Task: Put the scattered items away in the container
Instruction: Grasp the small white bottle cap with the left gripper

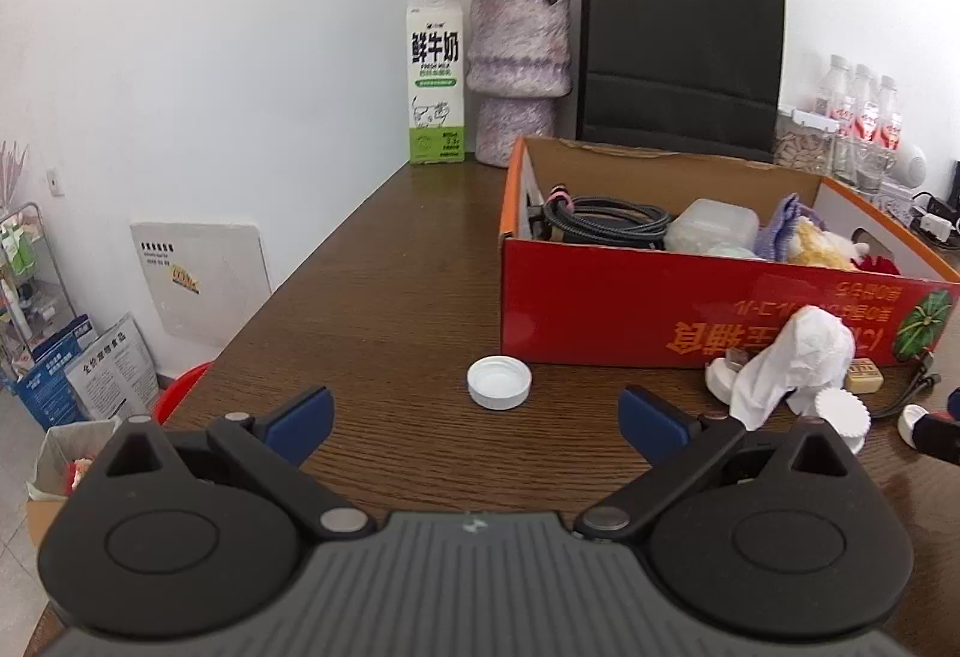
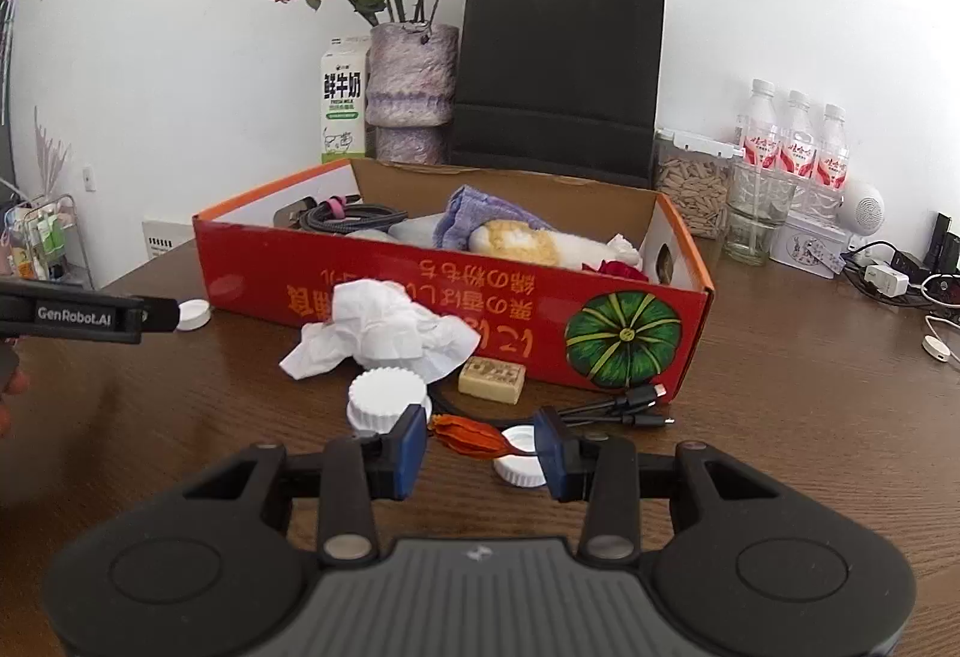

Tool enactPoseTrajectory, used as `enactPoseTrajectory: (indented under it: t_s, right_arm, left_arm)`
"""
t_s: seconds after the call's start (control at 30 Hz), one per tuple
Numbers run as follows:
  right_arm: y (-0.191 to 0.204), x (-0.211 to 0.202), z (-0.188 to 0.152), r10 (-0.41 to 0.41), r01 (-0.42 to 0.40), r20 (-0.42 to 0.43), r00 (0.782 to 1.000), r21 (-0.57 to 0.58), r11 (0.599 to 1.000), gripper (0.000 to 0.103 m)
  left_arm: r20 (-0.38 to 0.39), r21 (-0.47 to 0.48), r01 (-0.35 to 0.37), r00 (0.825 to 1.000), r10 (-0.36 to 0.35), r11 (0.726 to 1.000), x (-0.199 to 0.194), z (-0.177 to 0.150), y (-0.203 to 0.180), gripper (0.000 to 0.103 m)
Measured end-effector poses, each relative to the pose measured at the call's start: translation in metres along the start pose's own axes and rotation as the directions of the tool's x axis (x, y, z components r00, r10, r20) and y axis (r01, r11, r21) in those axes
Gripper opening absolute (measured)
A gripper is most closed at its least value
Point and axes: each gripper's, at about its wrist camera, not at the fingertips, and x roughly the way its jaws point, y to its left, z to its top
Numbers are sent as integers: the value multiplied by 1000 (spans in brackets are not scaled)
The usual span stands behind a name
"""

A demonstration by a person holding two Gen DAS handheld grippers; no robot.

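Observation:
A red cardboard box (image 1: 660,315) (image 2: 420,291) stands on the brown table and holds cables, a purple cloth and a plush toy. My left gripper (image 1: 474,417) is open and empty, just short of a white bottle cap (image 1: 499,383) (image 2: 193,314). My right gripper (image 2: 480,447) is partly closed around an orange dried flower (image 2: 468,436), with its pads (image 2: 411,450) close to or touching it. Just beyond lie a small white cap (image 2: 521,462), a ridged white lid (image 2: 387,402), crumpled white tissue (image 2: 384,333) (image 1: 792,363), a tan soap bar (image 2: 492,380) and a black charging cable (image 2: 624,411).
A milk carton (image 1: 436,81), a purple vase of dried roses (image 1: 519,69) and a black paper bag (image 1: 681,51) stand behind the box. Water bottles (image 2: 792,147), a seed jar (image 2: 690,189) and chargers (image 2: 888,279) sit at the right. The table's left edge drops to floor clutter (image 1: 72,357).

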Motion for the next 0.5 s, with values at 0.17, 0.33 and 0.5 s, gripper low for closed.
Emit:
enactPoseTrajectory:
  t_s: [0.17, 0.33, 0.5]
  right_arm:
    - [-14, 10, 12, -29, 29, 17, 999, 24, 999, 38]
    - [-22, 18, 15, -45, 43, 29, 999, 53, 998, 38]
    - [-21, 21, 11, -47, 45, 29, 998, 54, 998, 38]
  left_arm:
    - [-92, -32, -5, 996, 2, 999, 28, 11, 9, 101]
    - [-108, -2, -3, 994, 3, 1000, 46, 19, 6, 83]
    - [-113, 12, 20, 993, -18, 1000, 50, 18, 4, 56]
